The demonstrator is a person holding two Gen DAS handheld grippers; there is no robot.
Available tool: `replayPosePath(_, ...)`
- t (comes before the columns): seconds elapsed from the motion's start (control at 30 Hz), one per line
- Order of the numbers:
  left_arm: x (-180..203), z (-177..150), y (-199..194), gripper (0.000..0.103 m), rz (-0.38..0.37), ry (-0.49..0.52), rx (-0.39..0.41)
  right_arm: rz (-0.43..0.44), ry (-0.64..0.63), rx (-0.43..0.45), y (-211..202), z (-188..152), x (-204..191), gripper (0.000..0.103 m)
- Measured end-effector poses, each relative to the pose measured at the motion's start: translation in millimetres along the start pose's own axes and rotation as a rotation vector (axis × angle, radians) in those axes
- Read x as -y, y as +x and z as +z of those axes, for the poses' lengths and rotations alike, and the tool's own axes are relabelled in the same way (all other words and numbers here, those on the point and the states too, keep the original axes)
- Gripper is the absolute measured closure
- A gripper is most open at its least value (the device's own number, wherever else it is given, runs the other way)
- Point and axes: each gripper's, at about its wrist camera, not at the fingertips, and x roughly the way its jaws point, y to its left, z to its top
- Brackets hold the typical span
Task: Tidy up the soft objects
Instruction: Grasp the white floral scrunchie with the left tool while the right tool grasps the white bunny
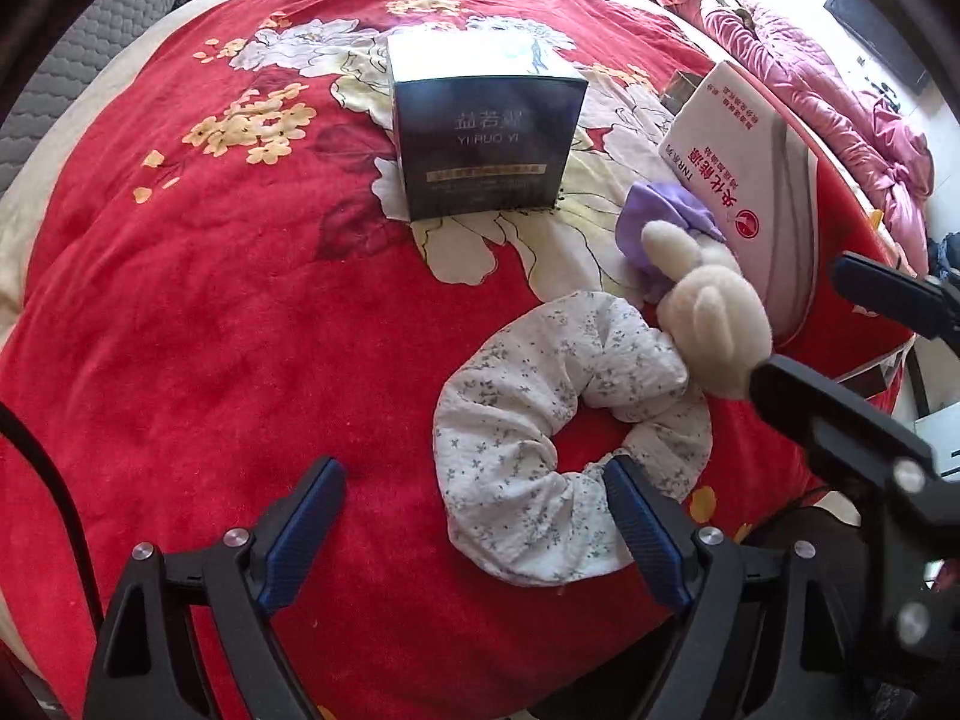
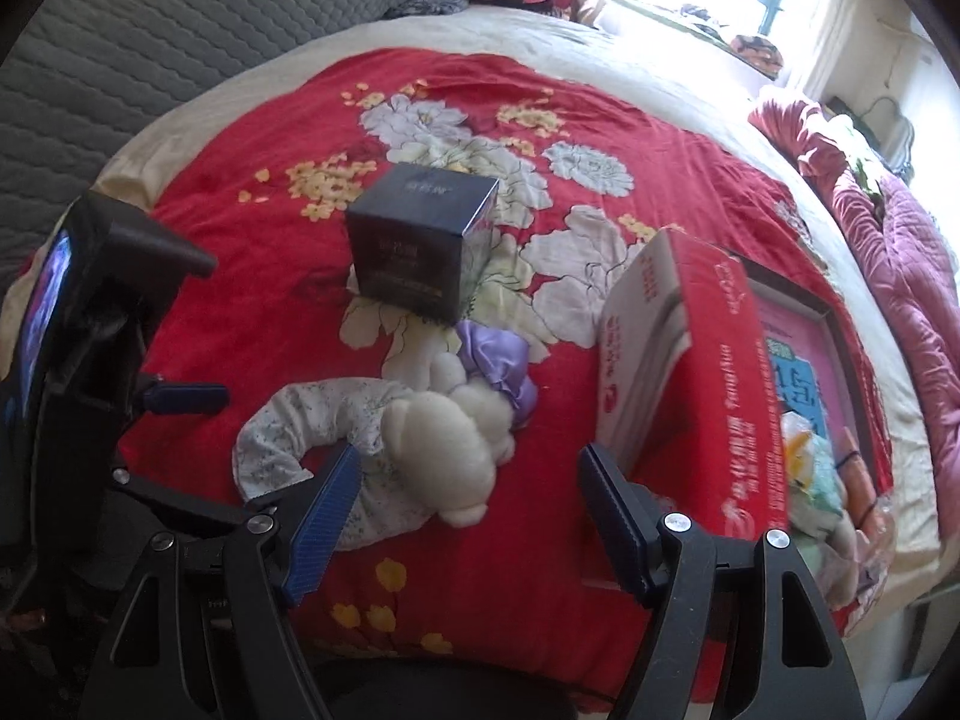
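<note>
A white floral scrunchie (image 1: 540, 450) lies on the red flowered blanket (image 1: 210, 312), with a cream plush toy (image 1: 714, 324) and a purple satin scrunchie (image 1: 660, 222) touching it at the far right. My left gripper (image 1: 474, 480) is open, its right finger at the scrunchie's near edge. My right gripper (image 2: 471, 468) is open just before the plush toy (image 2: 444, 456), the floral scrunchie (image 2: 300, 426) and the purple scrunchie (image 2: 498, 366). It shows at the right of the left wrist view (image 1: 840, 348).
A dark blue box (image 1: 486, 144) stands behind the soft things, also in the right wrist view (image 2: 420, 246). An open red and white carton (image 2: 708, 384) holding several items lies at the right. A pink quilt (image 2: 888, 276) is bunched beyond it.
</note>
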Motion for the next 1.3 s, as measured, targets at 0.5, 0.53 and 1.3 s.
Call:
replayPosePath(0.5, 1, 5, 6, 0.027, -0.009, 0.015, 0.02, 0.054, 0.129, -0.071, 47, 7, 13, 0.059)
replayPosePath(0.53, 2, 6, 5, 0.032, -0.015, 0.012, 0.024, 0.065, 0.141, -0.054, 42, 7, 16, 0.059)
replayPosePath(1.3, 83, 60, -107, 0.095, -0.167, 0.069, 0.247, 0.059, 0.321, 0.294, -113, 3, 109, 0.061)
